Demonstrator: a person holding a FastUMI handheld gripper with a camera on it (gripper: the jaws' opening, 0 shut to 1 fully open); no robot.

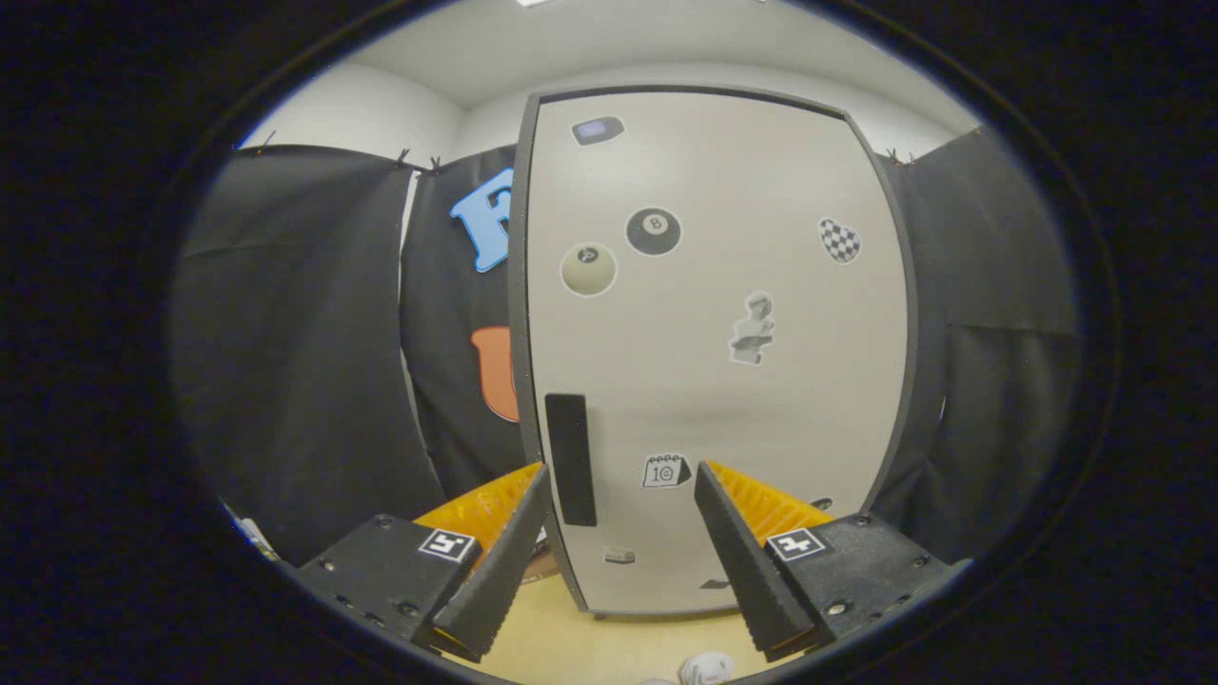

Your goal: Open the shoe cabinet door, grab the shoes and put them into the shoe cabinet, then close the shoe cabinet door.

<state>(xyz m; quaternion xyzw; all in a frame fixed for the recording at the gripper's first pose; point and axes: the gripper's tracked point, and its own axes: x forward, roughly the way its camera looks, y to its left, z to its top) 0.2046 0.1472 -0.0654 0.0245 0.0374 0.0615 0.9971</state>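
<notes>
The shoe cabinet (723, 362) stands straight ahead, its pale door shut and covered with several stickers. A dark vertical handle (571, 459) sits low on the door's left side, just ahead of my left finger. My gripper (620, 471) is open, with nothing between its fingers; it faces the lower part of the door, a short way off. Down on the floor between the fingers, close to me, lies a white shoe (706, 669), partly cut off.
Black cloth walls hang to the left (295, 352) and right (999, 362) of the cabinet. The light wooden floor (571, 642) runs from the cabinet's foot toward me.
</notes>
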